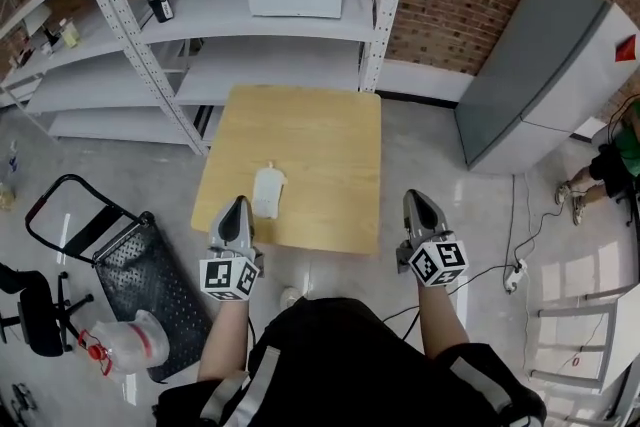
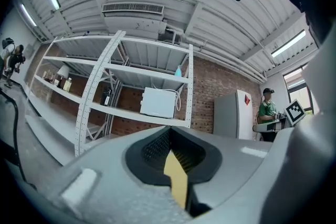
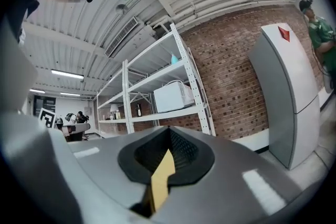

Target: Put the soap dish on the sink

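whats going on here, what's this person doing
A person stands before a small wooden table, a gripper in each hand. The left gripper and right gripper both have their fingers closed on nothing. A white object, probably the soap dish, lies untouched on the table near the left gripper. No sink is in view.

A small white object (image 1: 268, 192) is laid near the front left edge of a square wooden table (image 1: 320, 135), which is set on a grey floor (image 1: 430, 165).
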